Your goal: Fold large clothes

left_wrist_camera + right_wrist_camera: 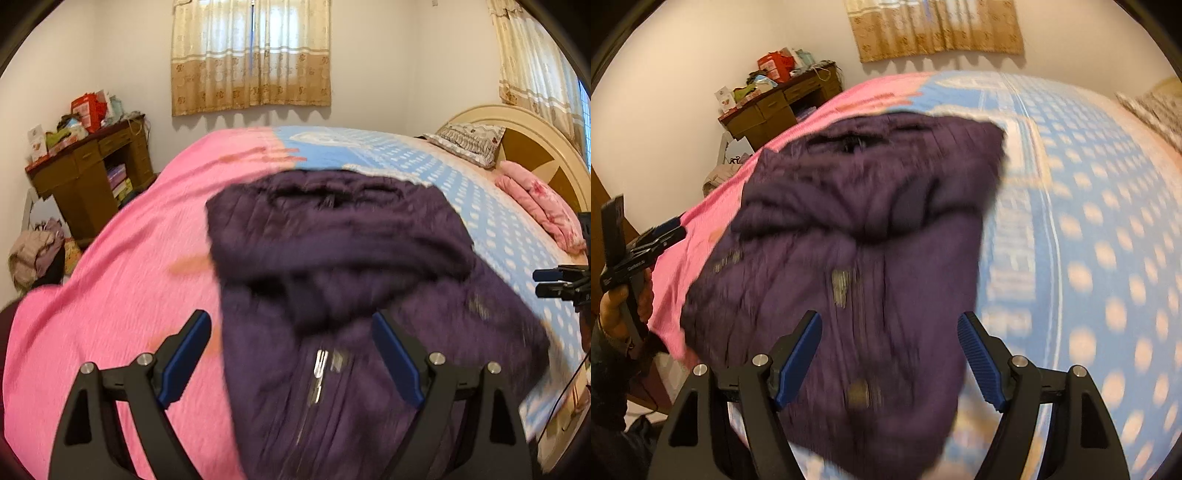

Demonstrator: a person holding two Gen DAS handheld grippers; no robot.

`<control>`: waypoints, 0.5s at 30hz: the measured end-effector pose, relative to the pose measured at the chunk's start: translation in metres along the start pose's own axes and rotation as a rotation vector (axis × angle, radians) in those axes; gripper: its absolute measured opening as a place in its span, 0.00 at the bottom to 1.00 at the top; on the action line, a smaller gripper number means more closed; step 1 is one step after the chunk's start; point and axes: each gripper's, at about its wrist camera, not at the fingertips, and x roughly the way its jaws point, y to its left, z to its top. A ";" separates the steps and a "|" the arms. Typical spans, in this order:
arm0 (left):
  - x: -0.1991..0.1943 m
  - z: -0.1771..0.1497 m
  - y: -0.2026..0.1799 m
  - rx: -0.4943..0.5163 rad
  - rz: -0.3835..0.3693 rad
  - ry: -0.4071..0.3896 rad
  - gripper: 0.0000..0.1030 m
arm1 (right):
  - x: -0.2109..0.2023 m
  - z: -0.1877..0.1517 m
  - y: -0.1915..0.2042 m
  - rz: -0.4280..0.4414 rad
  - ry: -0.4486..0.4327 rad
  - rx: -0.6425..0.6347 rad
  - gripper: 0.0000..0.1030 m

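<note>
A dark purple quilted jacket (351,258) lies on the bed, its upper part folded down over the zipped front, and it shows blurred in both views. My left gripper (291,332) hovers over the jacket's lower front, open, with nothing pressed between its blue pads (188,358). My right gripper (890,332) is also open above the jacket (857,229), near its right side. The left gripper (661,236) and the hand that holds it show at the left edge of the right wrist view. The right gripper (554,282) shows at the right edge of the left wrist view.
The bed carries a pink blanket (122,295) on the left and a blue dotted blanket (1089,258) on the right. A pillow (469,142), a folded pink quilt (539,206) and the headboard (543,147) lie far right. A cluttered wooden desk (88,166) stands at the left wall.
</note>
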 end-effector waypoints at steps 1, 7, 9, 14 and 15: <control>-0.005 -0.010 0.002 -0.010 -0.004 0.006 0.89 | -0.003 -0.016 -0.004 0.001 0.003 0.028 0.74; -0.011 -0.079 0.019 -0.081 -0.078 0.082 0.89 | 0.006 -0.075 -0.029 0.048 -0.013 0.187 0.74; -0.009 -0.092 0.023 -0.103 -0.101 0.086 0.89 | 0.010 -0.081 -0.031 0.043 -0.049 0.184 0.74; -0.002 -0.103 0.025 -0.168 -0.182 0.068 0.87 | 0.012 -0.085 -0.025 0.029 -0.119 0.188 0.74; 0.000 -0.105 0.023 -0.173 -0.199 0.073 0.86 | 0.013 -0.087 -0.022 0.038 -0.123 0.175 0.72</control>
